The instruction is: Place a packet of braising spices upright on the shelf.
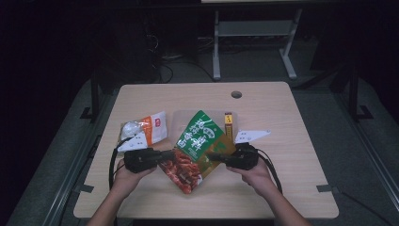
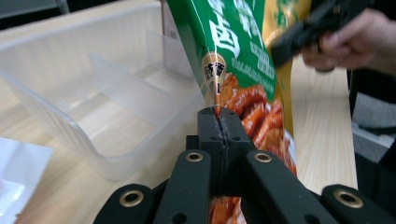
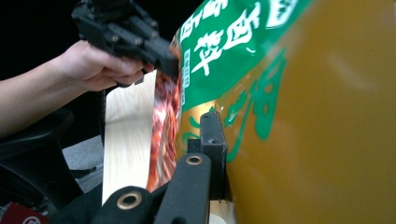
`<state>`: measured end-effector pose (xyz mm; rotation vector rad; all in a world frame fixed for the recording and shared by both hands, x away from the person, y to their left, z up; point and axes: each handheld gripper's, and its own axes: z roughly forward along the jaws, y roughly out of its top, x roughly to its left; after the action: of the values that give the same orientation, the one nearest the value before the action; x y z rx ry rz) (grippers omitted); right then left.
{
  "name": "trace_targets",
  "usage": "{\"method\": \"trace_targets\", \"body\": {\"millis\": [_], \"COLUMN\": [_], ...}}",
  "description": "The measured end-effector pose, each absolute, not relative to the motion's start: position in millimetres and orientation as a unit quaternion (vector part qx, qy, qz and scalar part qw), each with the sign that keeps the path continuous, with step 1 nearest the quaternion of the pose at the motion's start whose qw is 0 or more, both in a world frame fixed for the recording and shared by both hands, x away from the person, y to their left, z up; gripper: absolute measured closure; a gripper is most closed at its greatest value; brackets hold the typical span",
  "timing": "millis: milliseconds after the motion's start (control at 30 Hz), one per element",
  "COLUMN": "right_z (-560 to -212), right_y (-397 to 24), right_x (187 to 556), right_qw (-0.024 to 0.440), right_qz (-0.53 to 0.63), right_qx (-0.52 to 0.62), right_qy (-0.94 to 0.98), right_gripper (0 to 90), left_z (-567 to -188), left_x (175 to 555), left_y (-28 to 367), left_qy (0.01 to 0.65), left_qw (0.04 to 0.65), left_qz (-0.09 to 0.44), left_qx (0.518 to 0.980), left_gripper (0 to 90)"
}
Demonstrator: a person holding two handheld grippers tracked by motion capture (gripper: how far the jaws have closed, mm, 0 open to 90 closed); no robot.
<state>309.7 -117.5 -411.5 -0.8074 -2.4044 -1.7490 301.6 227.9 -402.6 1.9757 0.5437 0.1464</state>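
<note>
The green snack bag [image 1: 195, 146] is being held up over the table [image 1: 291, 141], just in front of the clear tray [image 2: 93, 116]. Its left edge is being pinched by the left gripper [image 2: 218, 122], whose jaws are fully closed on it. Its right side is being clamped by the right gripper [image 3: 211, 133], jaws also closed on the bag
</note>
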Motion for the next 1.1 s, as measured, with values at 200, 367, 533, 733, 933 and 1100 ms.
{"method": "trace_targets", "body": {"millis": [200, 367, 533, 733, 933, 1100], "right_z": [-404, -401, -399, -394, -387, -382], "right_y": [-125, -128, -126, -124, -122, -122], "right_x": [311, 311, 309, 306, 301, 296], "right_qw": [0.012, 0.009, 0.011, 0.013, 0.016, 0.016], "right_qz": [-0.574, -0.569, -0.569, -0.565, -0.56, -0.556], "right_qx": [-0.258, -0.249, -0.237, -0.219, -0.204, -0.199], "right_qy": [-0.777, -0.784, -0.787, -0.796, -0.803, -0.807], "right_gripper": [89.5, 89.7, 89.8, 89.8, 89.8, 89.8], "left_z": [-408, -412, -414, -415, -417, -421], "left_x": [299, 299, 300, 302, 307, 304], "left_y": [217, 212, 212, 213, 225, 228], "left_qy": [0.209, 0.2, 0.198, 0.206, 0.226, 0.237], "left_qw": [0.489, 0.471, 0.463, 0.456, 0.456, 0.443], "left_qz": [0.047, 0.047, 0.052, 0.059, 0.061, 0.072], "left_qx": [0.846, 0.858, 0.862, 0.864, 0.859, 0.862], "left_gripper": [89.5, 89.2, 88.1, 82.1, 72.0, 57.5]}}
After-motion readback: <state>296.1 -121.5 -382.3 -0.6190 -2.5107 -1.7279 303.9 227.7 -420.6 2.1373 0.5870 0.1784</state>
